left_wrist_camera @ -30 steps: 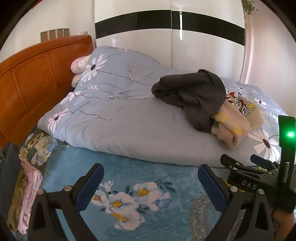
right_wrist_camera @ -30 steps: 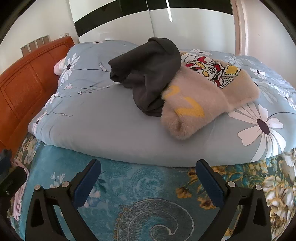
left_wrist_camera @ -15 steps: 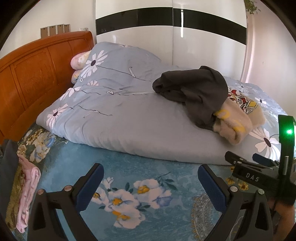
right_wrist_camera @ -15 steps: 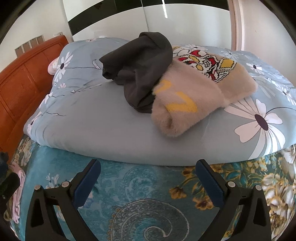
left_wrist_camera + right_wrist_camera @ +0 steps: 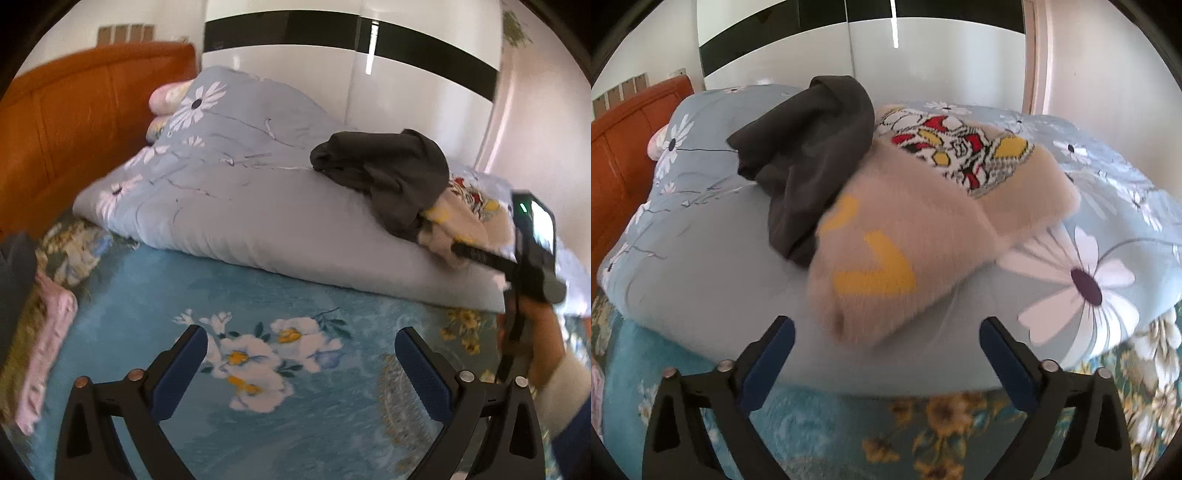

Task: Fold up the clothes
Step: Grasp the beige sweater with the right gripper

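A beige fuzzy sweater (image 5: 886,254) with yellow marks and a red-and-white cartoon print lies on the grey-blue floral duvet (image 5: 701,266). A dark grey garment (image 5: 812,147) lies crumpled partly over it. My right gripper (image 5: 886,343) is open and empty, close in front of the sweater's near end. My left gripper (image 5: 301,354) is open and empty over the blue floral bedsheet (image 5: 258,295). In the left wrist view the dark garment (image 5: 391,173) and sweater (image 5: 461,225) lie at the right, with the right gripper's body (image 5: 532,240) reaching to them.
An orange wooden headboard (image 5: 74,122) stands at the left. A pink garment (image 5: 48,343) and a dark cloth (image 5: 14,280) lie at the bed's left edge. A white wardrobe with a black stripe (image 5: 351,74) stands behind the bed.
My right gripper has moved forward to the beige sweater, which now looms much larger. My left gripper has shifted slightly; both stay open.
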### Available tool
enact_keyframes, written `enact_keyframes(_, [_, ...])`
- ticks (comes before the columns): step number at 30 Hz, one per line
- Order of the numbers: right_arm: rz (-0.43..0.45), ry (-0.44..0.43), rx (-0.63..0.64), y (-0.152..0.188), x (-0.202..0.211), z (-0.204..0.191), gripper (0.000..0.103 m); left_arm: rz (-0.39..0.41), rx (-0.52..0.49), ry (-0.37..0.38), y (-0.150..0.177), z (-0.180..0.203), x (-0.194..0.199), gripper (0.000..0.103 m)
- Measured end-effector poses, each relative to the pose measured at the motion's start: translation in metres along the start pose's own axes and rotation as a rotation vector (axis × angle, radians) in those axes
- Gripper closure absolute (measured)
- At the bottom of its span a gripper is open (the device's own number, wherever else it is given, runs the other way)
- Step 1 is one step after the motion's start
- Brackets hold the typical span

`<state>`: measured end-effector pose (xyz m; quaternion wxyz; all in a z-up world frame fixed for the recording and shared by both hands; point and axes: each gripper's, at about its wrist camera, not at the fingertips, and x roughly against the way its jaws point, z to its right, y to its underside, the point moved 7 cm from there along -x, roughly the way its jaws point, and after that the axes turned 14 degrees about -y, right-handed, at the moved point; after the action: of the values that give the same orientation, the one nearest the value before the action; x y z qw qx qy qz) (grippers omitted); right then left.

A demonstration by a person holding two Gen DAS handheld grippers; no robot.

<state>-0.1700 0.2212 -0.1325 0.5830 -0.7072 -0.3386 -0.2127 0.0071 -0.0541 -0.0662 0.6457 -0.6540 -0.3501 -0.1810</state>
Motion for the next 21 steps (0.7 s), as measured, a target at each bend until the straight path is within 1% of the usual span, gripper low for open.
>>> enact_keyframes(1, [-0.002, 0.021, 0.007, -0.004, -0.003, 0.001, 0.017, 0.008, -0.004, 0.001, 0.0, -0.002, 0.003, 0.0])
enact_keyframes(2, [-0.004, 0.04, 0.014, -0.008, -0.006, 0.003, 0.024, 0.019, -0.002, -0.009, -0.001, -0.006, 0.006, 0.0])
enact_keyframes(6, [-0.058, 0.063, 0.028, -0.008, -0.019, 0.01, 0.024, 0.047, 0.049, -0.129, -0.003, -0.033, 0.004, 0.0])
enact_keyframes(8, [-0.086, 0.114, 0.05, -0.004, -0.024, 0.011, 0.026, 0.031, 0.062, -0.16, -0.002, -0.043, 0.0, 0.0])
enact_keyframes(9, [-0.098, 0.141, 0.062, -0.003, -0.026, 0.011, 0.033, 0.014, 0.066, -0.164, -0.001, -0.047, -0.003, 0.0])
enact_keyframes(10, [-0.099, 0.142, 0.086, -0.003, -0.025, 0.006, 0.038, -0.005, 0.072, -0.162, 0.0, -0.051, -0.007, 0.0])
enact_keyframes(11, [-0.103, 0.163, 0.138, -0.002, -0.025, -0.002, 0.045, -0.029, 0.081, -0.157, 0.001, -0.054, -0.01, 0.0])
enact_keyframes(12, [-0.107, 0.184, 0.188, -0.001, -0.025, -0.009, 0.047, -0.048, 0.091, -0.151, 0.003, -0.058, -0.013, 0.0])
enact_keyframes(14, [-0.11, 0.228, 0.229, -0.003, -0.024, -0.01, 0.048, -0.06, 0.102, -0.148, 0.005, -0.064, -0.015, 0.0])
enact_keyframes(17, [-0.095, 0.294, 0.256, -0.008, -0.016, -0.001, 0.05, -0.05, 0.12, -0.17, 0.009, -0.074, -0.013, 0.0])
enact_keyframes(18, [-0.076, 0.31, 0.237, -0.008, -0.01, 0.003, 0.052, -0.058, 0.132, -0.169, 0.01, -0.075, -0.014, 0.0])
enact_keyframes(21, [-0.037, 0.358, 0.178, -0.001, 0.001, 0.016, 0.052, -0.075, 0.154, -0.152, 0.009, -0.075, -0.016, 0.0])
